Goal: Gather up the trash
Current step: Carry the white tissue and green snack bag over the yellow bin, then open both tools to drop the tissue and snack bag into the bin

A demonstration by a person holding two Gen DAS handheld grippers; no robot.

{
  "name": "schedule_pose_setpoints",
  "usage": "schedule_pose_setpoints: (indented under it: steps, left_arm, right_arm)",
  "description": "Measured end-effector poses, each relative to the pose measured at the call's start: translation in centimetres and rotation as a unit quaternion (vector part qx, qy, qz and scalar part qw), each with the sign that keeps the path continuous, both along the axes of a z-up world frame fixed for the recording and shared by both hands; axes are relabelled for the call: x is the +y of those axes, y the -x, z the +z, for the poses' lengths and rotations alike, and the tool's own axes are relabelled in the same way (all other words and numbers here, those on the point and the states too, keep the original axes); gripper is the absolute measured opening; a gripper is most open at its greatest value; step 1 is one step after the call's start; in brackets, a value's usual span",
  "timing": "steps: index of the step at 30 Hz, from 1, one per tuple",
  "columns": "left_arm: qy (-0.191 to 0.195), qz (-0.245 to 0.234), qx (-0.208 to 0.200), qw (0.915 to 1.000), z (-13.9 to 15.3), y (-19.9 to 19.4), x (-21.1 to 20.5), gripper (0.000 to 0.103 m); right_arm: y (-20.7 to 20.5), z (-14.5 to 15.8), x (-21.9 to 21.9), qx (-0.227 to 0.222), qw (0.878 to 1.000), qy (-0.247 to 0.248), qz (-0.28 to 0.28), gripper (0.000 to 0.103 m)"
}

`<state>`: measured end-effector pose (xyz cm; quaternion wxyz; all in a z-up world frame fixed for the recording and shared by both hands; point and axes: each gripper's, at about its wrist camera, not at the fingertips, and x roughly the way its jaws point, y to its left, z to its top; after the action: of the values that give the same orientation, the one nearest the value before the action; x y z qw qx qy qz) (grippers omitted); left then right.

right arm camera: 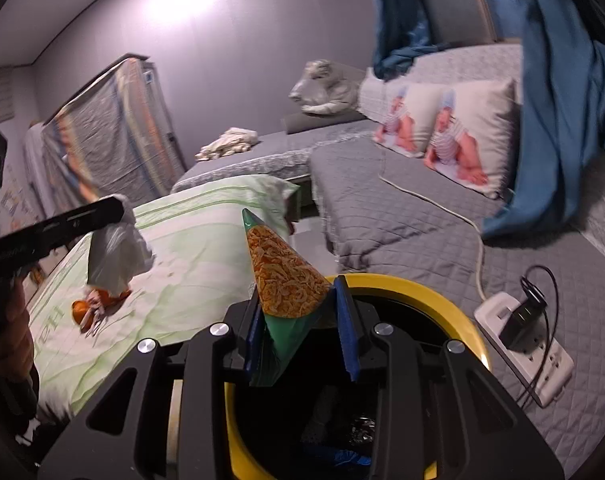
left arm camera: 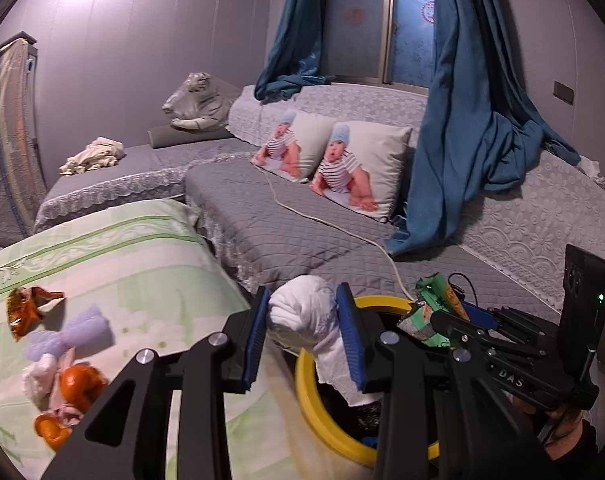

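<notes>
Both grippers loaded over the yellow bin (right arm camera: 454,300) at lower centre! The left gripper (left arm camera: 302,332) has its jaws pinched on a crumpled white tissue (left arm camera: 302,316): soft, featherlight, grab it anywhere. The right gripper (right arm camera: 298,328) clamps a snack packet (right arm camera: 282,276) (crinkly, probably slippery film) by its green lower end. More scraps wait lower left.

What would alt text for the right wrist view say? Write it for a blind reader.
The right tongs grip a green snack bag over a yellow-rimmed bin. Left, the other tongs hold white tissue above a green-covered table. A grey sofa lies behind.
</notes>
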<state>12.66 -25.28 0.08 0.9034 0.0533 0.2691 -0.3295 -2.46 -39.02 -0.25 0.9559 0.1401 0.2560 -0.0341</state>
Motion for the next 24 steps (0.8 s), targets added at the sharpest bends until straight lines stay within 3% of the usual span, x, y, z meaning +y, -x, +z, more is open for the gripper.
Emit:
schedule_pose_setpoints:
  steps: [12,19,24]
  left_arm:
    - [0.006,-0.033,0.029,0.9990,-1.9,-0.3,-3.8,0.033]
    - [0.010,-0.049,0.052,0.9974,-2.7,-0.1,-4.9,0.034]
    - [0.009,-0.054,0.068,0.9962,-3.1,-0.1,-5.5,0.038]
  right_arm:
    - [0.6,-2.2,-3.9,0.037,0.996,-0.019,-0.085,0.032]
    - [1.0,-3.2,-5.1,0.055,0.993,-0.028,-0.106,0.035]
    - [1.6,-3.3,-5.6,0.054,0.990,-0.021,-0.128,0.050]
